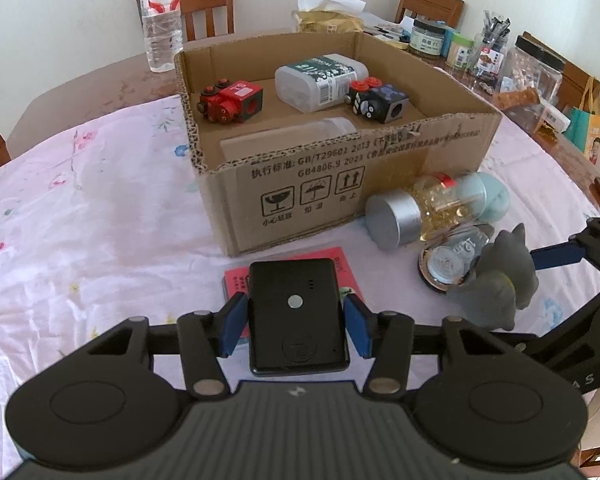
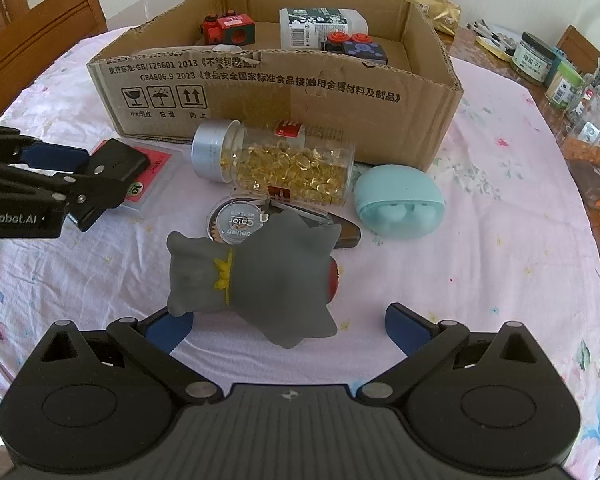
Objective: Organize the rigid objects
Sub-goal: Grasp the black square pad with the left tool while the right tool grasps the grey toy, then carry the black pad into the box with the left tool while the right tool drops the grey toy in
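Left gripper (image 1: 296,326): blue pads clamped on either side of a black device (image 1: 298,316), a flat rounded block, held over a pink card (image 1: 342,270) that lies on the cloth just before the near wall of the cardboard box (image 1: 340,184); right gripper (image 2: 290,330): jaws spread wide, nothing between them, the grey cat figure (image 2: 256,278) lying on its side just ahead of the fingers and partly between them; beyond the figure, toward the box, a round clear case (image 2: 236,222) touching or overlapping it, then a capsule bottle (image 2: 276,160) with silver cap lying along the box's near wall, and a pale blue case (image 2: 400,200) near the box's right corner; inside the box, a red toy block (image 1: 232,100), a white bottle (image 1: 320,80) and a black toy block (image 1: 378,102), with a further clear container against the near wall; judged step: carry the black device over the near wall and set it down in the box; advice: lift clear of the cardboard edge before moving forward, aim for the bare floor between the red block and the near wall, lower flat, then release; the pink card may stick and ride up with the device
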Demonstrator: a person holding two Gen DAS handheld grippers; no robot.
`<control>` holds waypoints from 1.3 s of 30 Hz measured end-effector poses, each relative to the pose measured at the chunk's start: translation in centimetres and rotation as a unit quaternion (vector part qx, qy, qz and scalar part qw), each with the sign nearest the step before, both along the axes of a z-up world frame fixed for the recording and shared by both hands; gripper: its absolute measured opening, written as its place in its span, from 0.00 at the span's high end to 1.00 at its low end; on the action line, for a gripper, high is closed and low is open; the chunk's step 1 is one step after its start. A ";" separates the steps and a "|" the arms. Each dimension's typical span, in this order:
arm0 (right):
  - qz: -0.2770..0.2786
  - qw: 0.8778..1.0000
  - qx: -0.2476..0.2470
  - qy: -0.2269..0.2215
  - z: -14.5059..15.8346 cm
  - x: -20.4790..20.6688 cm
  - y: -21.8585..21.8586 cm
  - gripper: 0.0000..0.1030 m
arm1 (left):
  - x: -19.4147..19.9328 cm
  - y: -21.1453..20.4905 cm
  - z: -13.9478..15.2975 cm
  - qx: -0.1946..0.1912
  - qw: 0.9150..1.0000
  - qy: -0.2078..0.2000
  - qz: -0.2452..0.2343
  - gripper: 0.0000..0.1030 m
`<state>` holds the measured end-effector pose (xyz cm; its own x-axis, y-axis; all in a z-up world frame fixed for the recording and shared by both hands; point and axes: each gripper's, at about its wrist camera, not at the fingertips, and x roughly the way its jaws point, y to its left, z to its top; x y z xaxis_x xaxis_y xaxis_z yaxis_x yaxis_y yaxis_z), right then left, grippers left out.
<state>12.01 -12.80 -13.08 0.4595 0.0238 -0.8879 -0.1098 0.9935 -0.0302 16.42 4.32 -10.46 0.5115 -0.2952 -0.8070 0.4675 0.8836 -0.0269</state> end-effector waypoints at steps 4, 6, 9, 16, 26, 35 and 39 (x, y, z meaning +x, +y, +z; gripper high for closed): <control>0.005 1.000 0.000 -0.012 0.7 0.1 0.5 0.01 | 0.2 -0.2 -0.1 0.005 1.000 -0.003 0.008 0.49; 0.009 1.000 0.003 -0.019 1.1 0.1 0.7 0.04 | 0.2 -0.3 -0.1 0.009 1.000 -0.005 0.012 0.49; 0.015 1.000 0.007 -0.022 1.5 0.3 1.0 0.11 | 0.1 -0.6 -0.1 0.014 1.000 -0.005 0.026 0.49; 0.017 1.000 0.008 -0.020 1.5 0.6 1.3 0.24 | 0.0 -1.1 -0.2 0.017 0.999 -0.007 0.046 0.48; 0.025 0.999 0.012 -0.019 2.2 0.4 0.9 0.25 | 0.2 -1.1 0.2 0.025 1.000 0.003 0.003 0.50; 0.039 0.999 0.011 -0.028 4.0 0.3 0.2 0.25 | 0.0 -1.2 2.1 0.030 0.998 -0.002 -0.047 0.50; 0.046 0.998 0.013 -0.034 5.1 0.5 -0.1 0.25 | 0.0 -1.1 3.3 0.027 0.998 0.001 -0.063 0.50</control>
